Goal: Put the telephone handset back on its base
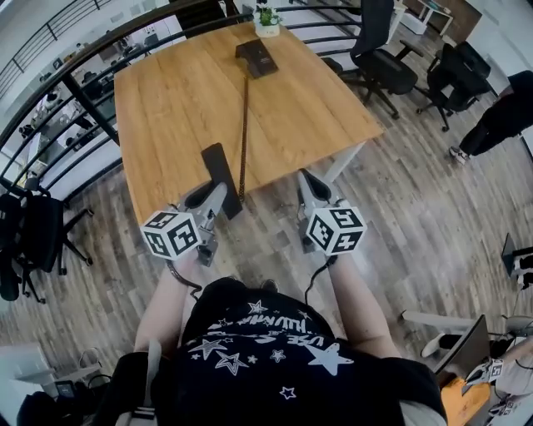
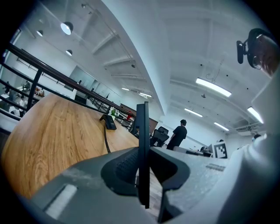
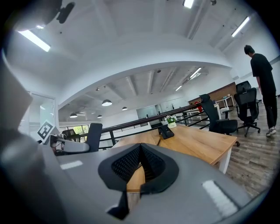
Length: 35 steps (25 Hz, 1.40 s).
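A flat black telephone handset (image 1: pixel 221 173) is clamped between the jaws of my left gripper (image 1: pixel 218 195), over the near edge of the wooden table (image 1: pixel 175 100). In the left gripper view the handset (image 2: pixel 143 124) stands edge-on as a thin dark slab, pressed between the pads of the left gripper (image 2: pixel 142 153). A dark cord (image 1: pixel 244 125) runs from it across the table to the black phone base (image 1: pixel 256 58) at the far end. My right gripper (image 1: pixel 309 180) hovers just off the table's near right corner, its tips together and nothing in it. The right gripper view shows the base (image 3: pixel 165 131) far ahead.
A small potted plant (image 1: pixel 267 20) stands behind the base. A black railing (image 1: pixel 83 79) runs along the table's far and left sides. Office chairs (image 1: pixel 385 62) stand at the right, and a person in black (image 1: pixel 502 115) is further right. Wood floor lies below me.
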Available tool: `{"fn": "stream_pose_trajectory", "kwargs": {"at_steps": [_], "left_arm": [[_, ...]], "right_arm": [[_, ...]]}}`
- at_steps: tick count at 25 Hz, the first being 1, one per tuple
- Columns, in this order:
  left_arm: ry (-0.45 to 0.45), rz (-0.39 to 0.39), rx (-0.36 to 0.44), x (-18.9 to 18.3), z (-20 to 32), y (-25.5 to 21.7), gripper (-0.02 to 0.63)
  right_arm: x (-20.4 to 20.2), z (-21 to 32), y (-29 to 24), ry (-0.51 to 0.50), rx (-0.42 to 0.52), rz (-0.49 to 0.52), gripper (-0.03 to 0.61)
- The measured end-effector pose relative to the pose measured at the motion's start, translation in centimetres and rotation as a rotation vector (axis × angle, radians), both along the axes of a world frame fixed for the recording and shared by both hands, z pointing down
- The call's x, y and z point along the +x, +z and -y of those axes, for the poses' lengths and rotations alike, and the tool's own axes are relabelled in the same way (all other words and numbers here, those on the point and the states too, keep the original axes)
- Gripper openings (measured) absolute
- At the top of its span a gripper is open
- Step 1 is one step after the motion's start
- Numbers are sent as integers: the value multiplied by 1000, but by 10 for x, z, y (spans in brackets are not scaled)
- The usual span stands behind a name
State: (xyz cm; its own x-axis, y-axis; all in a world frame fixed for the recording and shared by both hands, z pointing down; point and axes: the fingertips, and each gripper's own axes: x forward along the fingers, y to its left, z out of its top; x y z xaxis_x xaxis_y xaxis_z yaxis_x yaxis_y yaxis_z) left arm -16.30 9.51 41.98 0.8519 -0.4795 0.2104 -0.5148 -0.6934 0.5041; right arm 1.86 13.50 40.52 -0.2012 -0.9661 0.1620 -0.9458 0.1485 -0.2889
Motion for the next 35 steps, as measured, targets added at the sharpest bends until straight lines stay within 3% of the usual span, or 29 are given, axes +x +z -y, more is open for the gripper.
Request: {"fn": "stream_pose_trajectory", "kwargs": {"at_steps": [14, 35], "left_arm": [[-2, -8, -49, 28, 3, 22, 78], [88, -103, -99, 108, 186, 24, 78]], "right_arm": [[35, 5, 35, 7, -50, 37, 2], [129, 179, 10, 110, -54, -58, 2]]}}
